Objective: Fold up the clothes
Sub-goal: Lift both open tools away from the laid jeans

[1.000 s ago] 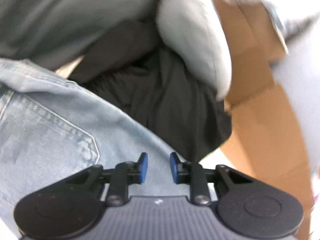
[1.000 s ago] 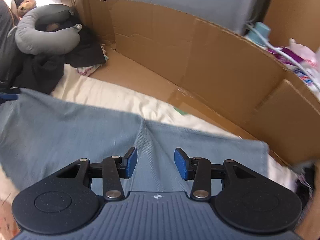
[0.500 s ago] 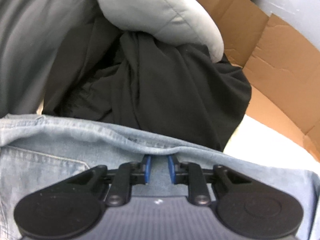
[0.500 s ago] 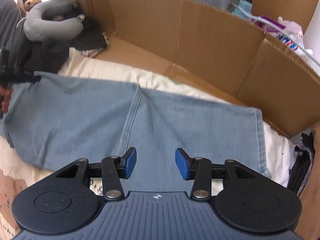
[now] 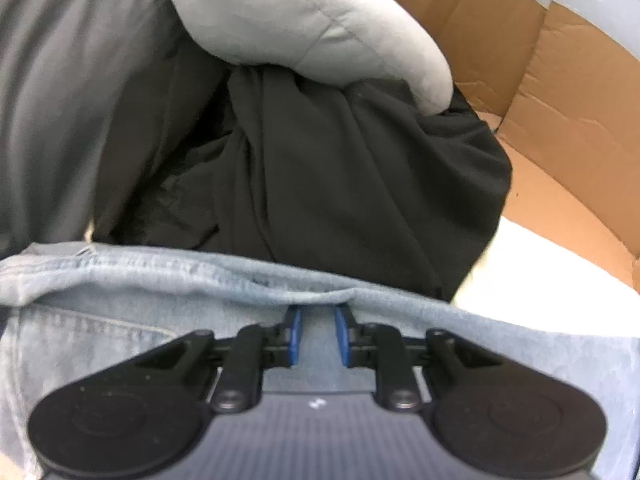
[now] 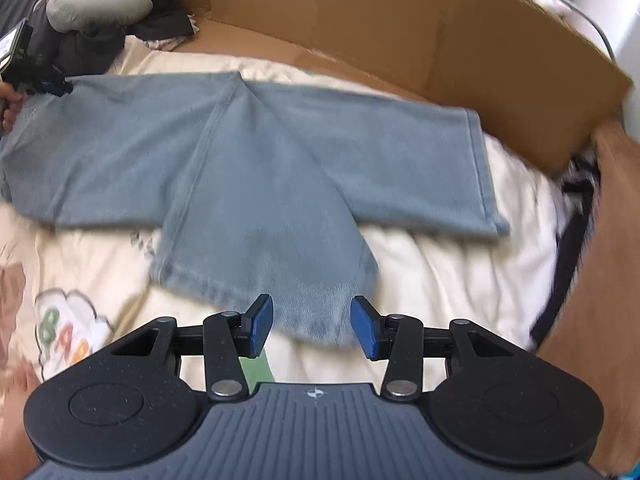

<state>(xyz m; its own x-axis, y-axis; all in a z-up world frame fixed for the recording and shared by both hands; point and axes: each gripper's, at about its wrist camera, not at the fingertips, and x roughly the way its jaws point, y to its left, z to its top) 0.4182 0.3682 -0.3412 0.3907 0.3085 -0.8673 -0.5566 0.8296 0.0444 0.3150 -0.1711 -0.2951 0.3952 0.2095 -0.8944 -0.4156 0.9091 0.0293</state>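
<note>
The pale blue jeans (image 6: 256,152) lie spread on the cream bed cover (image 6: 440,272), their long axis running from nine to three o'clock, with one leg splayed down toward six. The left tool (image 5: 318,334) is clamped on the waistband edge at the nine o'clock end. The right tool (image 6: 312,328) hangs released, jaws wide, just over the hem of the splayed leg, so it is the nearer one to that leg. The denim looks thick, seamed and limp. Beyond it sit black clothes (image 5: 340,184), a grey neck pillow (image 5: 304,28) and cardboard walls (image 6: 400,28).
</note>
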